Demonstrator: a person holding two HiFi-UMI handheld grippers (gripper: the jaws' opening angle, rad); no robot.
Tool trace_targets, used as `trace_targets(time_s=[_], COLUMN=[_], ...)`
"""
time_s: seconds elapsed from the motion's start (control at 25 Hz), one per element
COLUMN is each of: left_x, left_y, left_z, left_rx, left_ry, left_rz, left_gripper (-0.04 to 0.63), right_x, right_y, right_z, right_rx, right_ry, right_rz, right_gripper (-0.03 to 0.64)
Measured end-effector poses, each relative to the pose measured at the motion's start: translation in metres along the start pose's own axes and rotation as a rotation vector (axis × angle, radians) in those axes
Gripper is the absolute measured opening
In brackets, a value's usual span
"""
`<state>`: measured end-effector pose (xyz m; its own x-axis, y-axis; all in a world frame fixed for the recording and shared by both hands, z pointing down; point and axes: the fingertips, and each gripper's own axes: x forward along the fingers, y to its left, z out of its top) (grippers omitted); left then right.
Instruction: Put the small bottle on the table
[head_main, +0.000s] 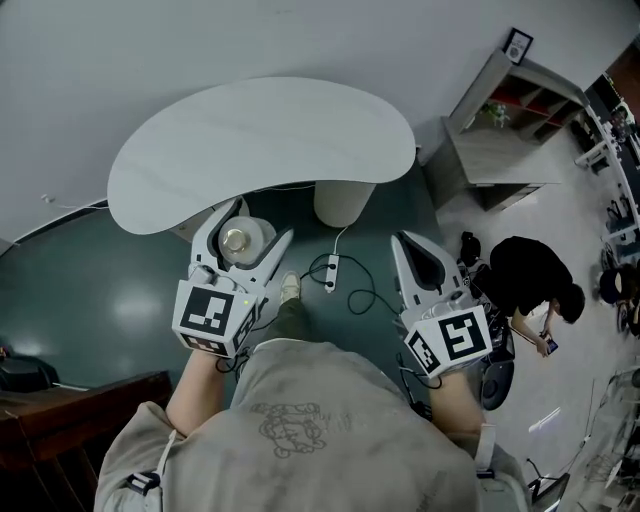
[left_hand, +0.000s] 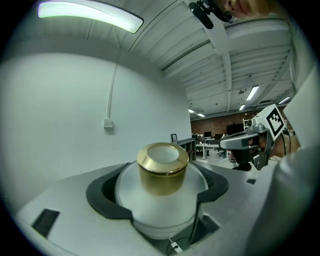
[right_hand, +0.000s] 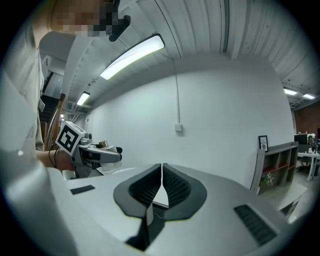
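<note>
A small white bottle (head_main: 238, 240) with a gold cap is held between the jaws of my left gripper (head_main: 252, 225), just in front of the near edge of the white curved table (head_main: 260, 140) and below its top. In the left gripper view the bottle (left_hand: 162, 195) stands upright, and the left gripper (left_hand: 160, 192) is shut on its round body. My right gripper (head_main: 402, 243) hovers over the green floor to the right, apart from the table. In the right gripper view the right gripper (right_hand: 161, 182) has its jaws pressed together with nothing between them.
The table's white pedestal (head_main: 343, 200) stands between the grippers, ahead of them. A cable with a power strip (head_main: 331, 272) lies on the floor. A person in black (head_main: 525, 275) crouches at the right. A grey shelf (head_main: 510, 130) is at the back right, dark furniture (head_main: 60, 420) at the lower left.
</note>
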<state>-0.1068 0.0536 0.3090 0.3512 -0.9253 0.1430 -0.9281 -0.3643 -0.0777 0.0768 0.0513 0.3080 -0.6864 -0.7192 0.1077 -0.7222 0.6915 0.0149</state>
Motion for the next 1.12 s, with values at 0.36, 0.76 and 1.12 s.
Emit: trace_targets(time_s=[0.36, 0.76, 1.12], left_x=[0.094, 0.168, 0.196], left_y=[0.077, 0.134, 0.147], left_z=[0.019, 0.022, 0.024], left_rx=[-0.023, 0.047, 0.043], left_ry=[0.033, 0.048, 0.041], left_rz=[-0.103, -0.198, -0.234], left_gripper=[0.345, 0.345, 0.345], right_x=[0.100, 0.183, 0.208], right_y=[-0.044, -0.077, -0.089], right_z=[0.027, 0.037, 0.034], right_rx=[0.024, 0.042, 0.052], right_ry=[0.015, 0.014, 0.040], right_rz=[-0.066, -0.158, -0.180], right_gripper=[0.031, 0.031, 0.031])
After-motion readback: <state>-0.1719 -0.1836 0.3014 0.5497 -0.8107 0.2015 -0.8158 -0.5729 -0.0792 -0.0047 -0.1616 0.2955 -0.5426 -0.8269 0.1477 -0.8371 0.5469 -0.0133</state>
